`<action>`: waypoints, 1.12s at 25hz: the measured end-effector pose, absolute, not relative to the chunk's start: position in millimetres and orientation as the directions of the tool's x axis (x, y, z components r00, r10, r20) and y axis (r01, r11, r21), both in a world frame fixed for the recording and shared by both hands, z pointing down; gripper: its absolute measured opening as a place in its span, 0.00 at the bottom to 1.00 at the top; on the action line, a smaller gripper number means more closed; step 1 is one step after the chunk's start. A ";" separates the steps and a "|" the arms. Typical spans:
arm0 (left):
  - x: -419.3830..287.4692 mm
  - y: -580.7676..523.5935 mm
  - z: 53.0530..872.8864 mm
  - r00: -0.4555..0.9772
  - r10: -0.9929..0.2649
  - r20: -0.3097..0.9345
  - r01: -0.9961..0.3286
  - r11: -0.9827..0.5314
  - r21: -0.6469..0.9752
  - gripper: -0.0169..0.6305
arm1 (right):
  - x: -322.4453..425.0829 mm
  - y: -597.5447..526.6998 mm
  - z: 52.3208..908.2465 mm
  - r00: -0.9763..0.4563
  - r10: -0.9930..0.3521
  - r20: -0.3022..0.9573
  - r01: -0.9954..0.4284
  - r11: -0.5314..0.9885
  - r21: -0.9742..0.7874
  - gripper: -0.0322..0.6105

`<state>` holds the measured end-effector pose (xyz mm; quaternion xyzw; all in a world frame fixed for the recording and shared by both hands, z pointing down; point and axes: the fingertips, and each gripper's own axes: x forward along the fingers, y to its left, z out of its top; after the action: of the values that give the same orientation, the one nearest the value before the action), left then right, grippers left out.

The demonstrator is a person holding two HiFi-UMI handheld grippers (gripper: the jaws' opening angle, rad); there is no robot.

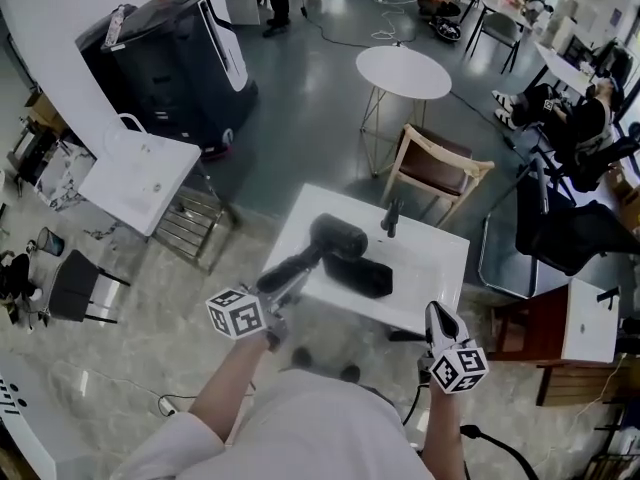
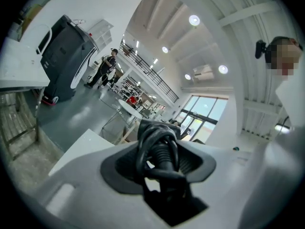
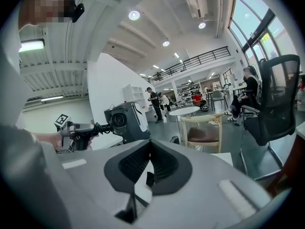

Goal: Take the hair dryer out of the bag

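The left gripper (image 1: pixel 283 290) is clamping the handle end of the hair dryer (image 1: pixel 336 236), holding it out of the black bag (image 1: pixel 362 278) lying mid-table. The dryer's long axis is running from the near-left corner of the white table (image 1: pixel 440 268) toward its far edge. The right gripper (image 1: pixel 438 320) is hovering by the near-right corner, farther off, jaws together on nothing, and a wooden chair (image 1: pixel 437 165) is standing beyond on grey floor.

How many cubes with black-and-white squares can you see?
2. The left cube sits on the left gripper, which holds the hair dryer. The right cube sits on the right gripper, near the white table. None looks hidden.
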<state>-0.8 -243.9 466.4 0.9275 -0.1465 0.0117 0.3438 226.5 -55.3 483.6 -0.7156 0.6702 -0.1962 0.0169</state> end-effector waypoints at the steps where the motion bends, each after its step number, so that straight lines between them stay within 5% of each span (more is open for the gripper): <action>1: -1.7 -243.6 463.1 0.956 -0.272 0.111 -0.278 -0.716 0.641 0.35 | 227.2 -53.2 485.4 0.026 -0.965 0.261 -0.951 -0.104 -0.290 0.06; 28: 14.4 -243.7 449.2 0.955 -0.285 0.084 -0.274 -0.734 0.621 0.35 | 242.1 -48.1 481.9 -0.006 -0.972 0.234 -0.949 -0.068 -0.308 0.06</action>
<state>14.4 -243.7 449.2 0.9311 -0.1503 -0.0084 0.3322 242.1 -48.1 481.9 -0.7044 0.6818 -0.1951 0.0300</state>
